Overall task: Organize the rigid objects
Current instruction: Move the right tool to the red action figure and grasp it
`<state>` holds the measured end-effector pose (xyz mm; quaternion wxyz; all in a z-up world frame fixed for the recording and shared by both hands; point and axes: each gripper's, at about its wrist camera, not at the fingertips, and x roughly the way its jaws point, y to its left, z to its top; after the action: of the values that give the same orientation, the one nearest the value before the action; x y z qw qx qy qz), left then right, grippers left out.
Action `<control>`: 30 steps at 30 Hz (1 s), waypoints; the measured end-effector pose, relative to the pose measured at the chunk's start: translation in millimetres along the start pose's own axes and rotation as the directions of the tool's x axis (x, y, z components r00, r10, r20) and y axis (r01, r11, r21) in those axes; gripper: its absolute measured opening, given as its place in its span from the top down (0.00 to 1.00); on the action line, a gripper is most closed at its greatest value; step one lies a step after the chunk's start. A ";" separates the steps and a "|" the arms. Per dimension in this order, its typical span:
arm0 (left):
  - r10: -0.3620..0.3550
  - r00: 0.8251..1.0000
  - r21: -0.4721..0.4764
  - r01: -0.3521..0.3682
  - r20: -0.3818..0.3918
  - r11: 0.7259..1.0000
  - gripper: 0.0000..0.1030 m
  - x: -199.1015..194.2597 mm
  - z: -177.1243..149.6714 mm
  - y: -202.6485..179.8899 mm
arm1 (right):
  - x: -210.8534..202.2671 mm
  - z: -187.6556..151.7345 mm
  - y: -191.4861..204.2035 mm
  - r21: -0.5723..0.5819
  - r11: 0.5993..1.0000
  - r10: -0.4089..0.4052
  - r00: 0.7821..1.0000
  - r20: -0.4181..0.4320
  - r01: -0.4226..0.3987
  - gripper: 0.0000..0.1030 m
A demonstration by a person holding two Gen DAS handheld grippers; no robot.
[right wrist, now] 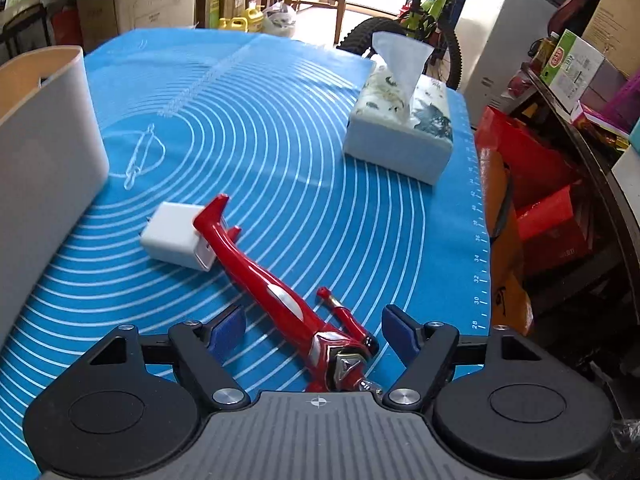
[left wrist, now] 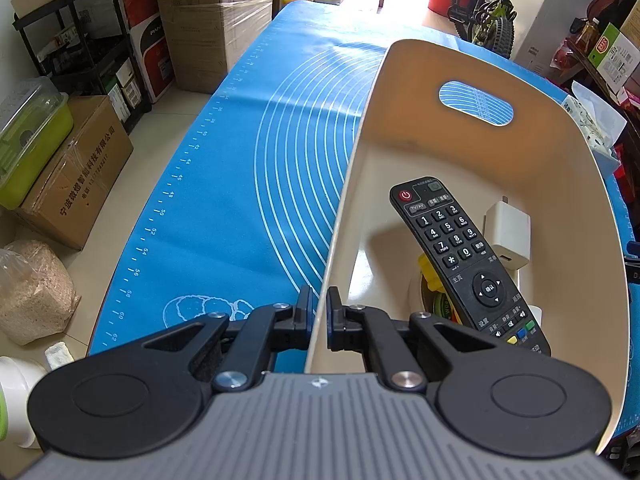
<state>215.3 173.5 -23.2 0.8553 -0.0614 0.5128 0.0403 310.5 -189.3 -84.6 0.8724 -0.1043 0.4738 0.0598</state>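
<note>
A cream bin [left wrist: 400, 128] stands on the blue mat [left wrist: 248, 168]. Inside it lie a black remote [left wrist: 460, 256], a white charger [left wrist: 507, 236] and a yellow item [left wrist: 430, 276] half hidden under the remote. My left gripper [left wrist: 319, 304] is shut on the bin's near wall, one pad on each side of it. In the right wrist view a red toy figure [right wrist: 276, 288] lies on the mat, its feet against a second white charger [right wrist: 176, 236]. My right gripper [right wrist: 312, 322] is open low over the mat, with the figure's upper body between the jaws and neither pad pressing on it.
A tissue box [right wrist: 400, 136] sits at the mat's far right, near the table edge. The bin [right wrist: 44, 140] rises at the left of the right wrist view. Cardboard boxes [left wrist: 72, 176], shelves and a bicycle [left wrist: 488, 12] surround the table.
</note>
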 end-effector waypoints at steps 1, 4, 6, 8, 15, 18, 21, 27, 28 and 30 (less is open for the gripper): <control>0.001 1.000 0.000 -0.001 0.000 1.000 0.92 -0.2 0.1 0.3 | 2.2 -0.4 -0.1 -0.002 1.000 0.001 1.000 -0.002 -0.001 0.26; 0.002 1.000 0.001 -0.002 0.000 1.000 0.92 0.0 0.1 0.2 | 5.7 -0.9 -2.8 0.012 1.000 0.014 1.000 0.009 -0.014 0.28; 0.004 1.000 0.003 -0.004 0.000 1.000 0.92 -0.5 0.5 0.7 | 7.4 -0.1 -5.3 0.028 0.999 0.031 0.999 0.009 -0.031 0.29; 0.006 1.000 0.003 -0.006 0.000 1.000 0.92 -0.9 0.9 1.2 | 6.6 0.0 -5.1 0.026 0.998 0.054 0.998 0.013 -0.055 0.42; 0.010 1.000 0.004 -0.010 -0.001 1.000 0.91 -0.9 0.3 1.7 | -3.1 2.0 4.8 -0.034 0.996 0.079 0.997 0.005 -0.079 0.66; 0.009 1.000 0.004 -0.009 -0.001 1.000 0.91 -0.7 -0.1 0.5 | -10.0 0.6 1.7 -0.016 0.995 0.097 0.995 -0.001 -0.097 0.69; 0.009 1.000 0.003 -0.009 -0.001 1.000 0.91 -0.7 -0.1 0.8 | -16.9 -1.7 2.7 -0.025 0.995 0.101 0.995 0.000 -0.101 0.69; 0.008 1.000 0.001 -0.008 -0.003 1.000 0.91 0.1 0.4 0.6 | -28.6 -2.6 8.0 -0.028 0.994 0.105 0.994 0.016 -0.104 0.69; 0.008 1.000 0.002 -0.008 -0.003 1.000 0.92 0.1 0.5 0.4 | -30.4 -2.4 8.8 -0.027 0.995 0.101 0.995 0.019 -0.101 0.69; 0.008 1.000 0.002 -0.008 -0.003 1.000 0.92 0.2 0.4 0.5 | -34.6 -2.2 10.3 -0.028 0.996 0.087 0.996 0.025 -0.086 0.69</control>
<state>215.6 174.1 -23.2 0.8545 -0.0587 0.5143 0.0433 287.8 -180.0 -58.0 0.8736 -0.0947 0.4656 0.1054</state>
